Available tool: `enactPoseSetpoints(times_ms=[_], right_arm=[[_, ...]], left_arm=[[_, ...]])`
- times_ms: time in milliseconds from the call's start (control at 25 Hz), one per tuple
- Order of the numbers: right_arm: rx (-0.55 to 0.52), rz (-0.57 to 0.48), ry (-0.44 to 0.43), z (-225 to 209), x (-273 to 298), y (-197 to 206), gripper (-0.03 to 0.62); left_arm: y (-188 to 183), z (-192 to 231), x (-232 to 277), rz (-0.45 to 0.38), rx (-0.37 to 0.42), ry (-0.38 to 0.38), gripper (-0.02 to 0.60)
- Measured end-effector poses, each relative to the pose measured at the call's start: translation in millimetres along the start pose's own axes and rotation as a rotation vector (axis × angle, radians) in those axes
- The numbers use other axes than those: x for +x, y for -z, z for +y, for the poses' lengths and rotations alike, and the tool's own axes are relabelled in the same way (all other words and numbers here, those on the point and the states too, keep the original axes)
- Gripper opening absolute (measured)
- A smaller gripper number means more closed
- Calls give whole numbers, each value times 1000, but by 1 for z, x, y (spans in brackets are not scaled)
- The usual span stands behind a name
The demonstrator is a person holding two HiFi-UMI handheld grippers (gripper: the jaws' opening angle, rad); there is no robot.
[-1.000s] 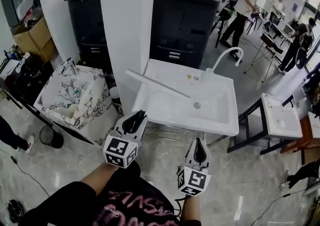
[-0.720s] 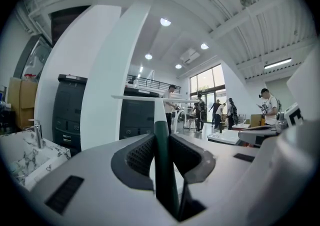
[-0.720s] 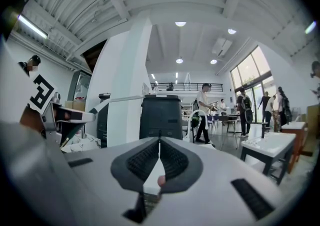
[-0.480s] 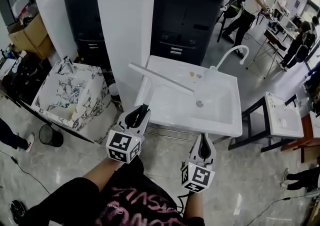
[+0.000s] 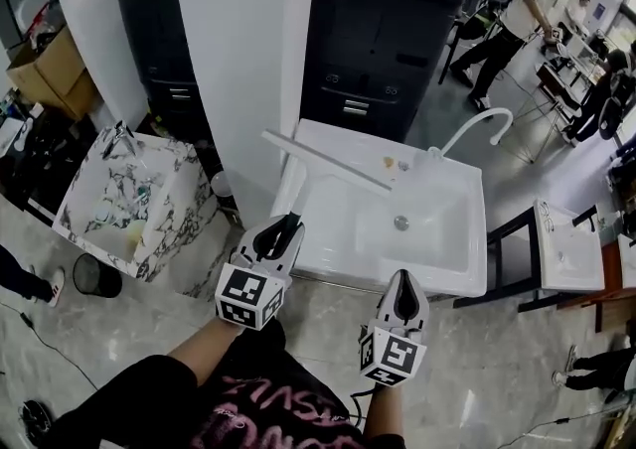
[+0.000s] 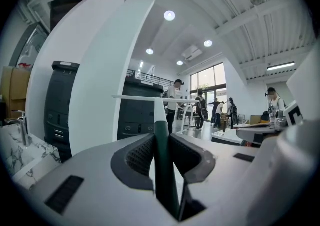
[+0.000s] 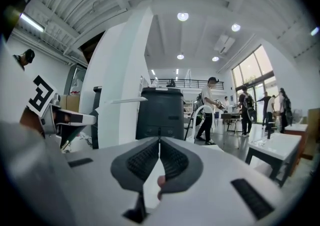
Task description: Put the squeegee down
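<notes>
Left gripper: I've got it low at the sink's front left corner, marker cube toward me. In its own view the jaws are clenched on a dark green shaft.
Squeegee: that's the shaft I'm grasping. It turns white above the jaws and ends in a long white blade set crosswise and about level.
Where it sits: in the head view the blade slants over the sink's back left part, just beside the white pillar. It's carried in the air by the handle; I see it resting on nothing.
Right gripper: it's hanging in front of the sink's front rim, well apart from the squeegee. In its view the ribbed pads are pressed together at the tips with nothing between them.
Sink: white, on a frame, drain near the middle, curved white tap at the back right.
Behind it: a dark cabinet stands past the pillar.
To my left: a marbled basin on the tiled floor.
Far right: people are standing at other tables, too small for detail.
</notes>
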State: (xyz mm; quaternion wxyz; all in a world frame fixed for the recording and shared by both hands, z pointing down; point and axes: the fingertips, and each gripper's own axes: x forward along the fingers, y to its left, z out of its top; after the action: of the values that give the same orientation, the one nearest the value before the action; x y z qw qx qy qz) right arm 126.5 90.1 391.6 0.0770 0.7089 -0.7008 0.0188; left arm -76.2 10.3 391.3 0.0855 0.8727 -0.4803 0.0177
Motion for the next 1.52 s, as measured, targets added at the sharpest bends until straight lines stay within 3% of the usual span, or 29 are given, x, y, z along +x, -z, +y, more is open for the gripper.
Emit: enactPoseSetpoints(times_ms=[720, 1520], right_arm=[[-21, 36, 59, 7, 105, -25, 21], [-28, 45, 151, 22, 150, -32, 20]], left_arm=[[-20, 41, 102, 21, -26, 100, 97], [-18, 78, 147, 34, -39, 181, 97]])
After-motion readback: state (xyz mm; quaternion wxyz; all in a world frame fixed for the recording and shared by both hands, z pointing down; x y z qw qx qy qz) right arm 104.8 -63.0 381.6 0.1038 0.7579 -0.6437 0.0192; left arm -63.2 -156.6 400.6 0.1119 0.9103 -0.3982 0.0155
